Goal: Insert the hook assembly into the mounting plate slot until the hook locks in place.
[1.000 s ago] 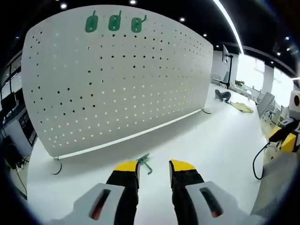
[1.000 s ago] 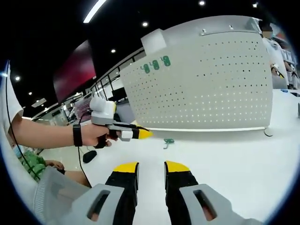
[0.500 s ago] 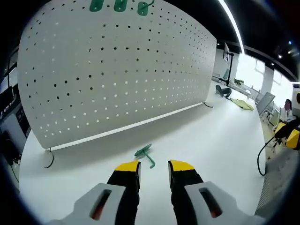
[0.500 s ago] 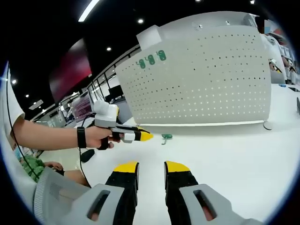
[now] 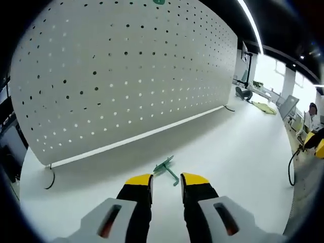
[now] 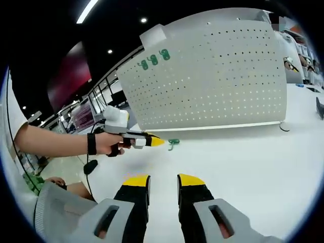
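Reaching toward the green hook assembly (image 5: pixel 166 169) lying flat on the white table (image 5: pixel 238 152), the left gripper (image 5: pixel 166 180) hovers just short of it, jaws slightly parted and empty; its long axis runs diagonally, hooked end nearest the jaws. The step appears to be the pick-up: jaws must straddle it. From the right gripper view, the right gripper (image 6: pixel 163 180) waits empty, jaws parted, before the mounting plate (image 6: pixel 212 76).

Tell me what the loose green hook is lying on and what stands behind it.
The green hook lies flat on the white table, just ahead of the left gripper. Behind it stands the white pegboard, with three green hooks near its top. Whatever is behind the board is hidden.
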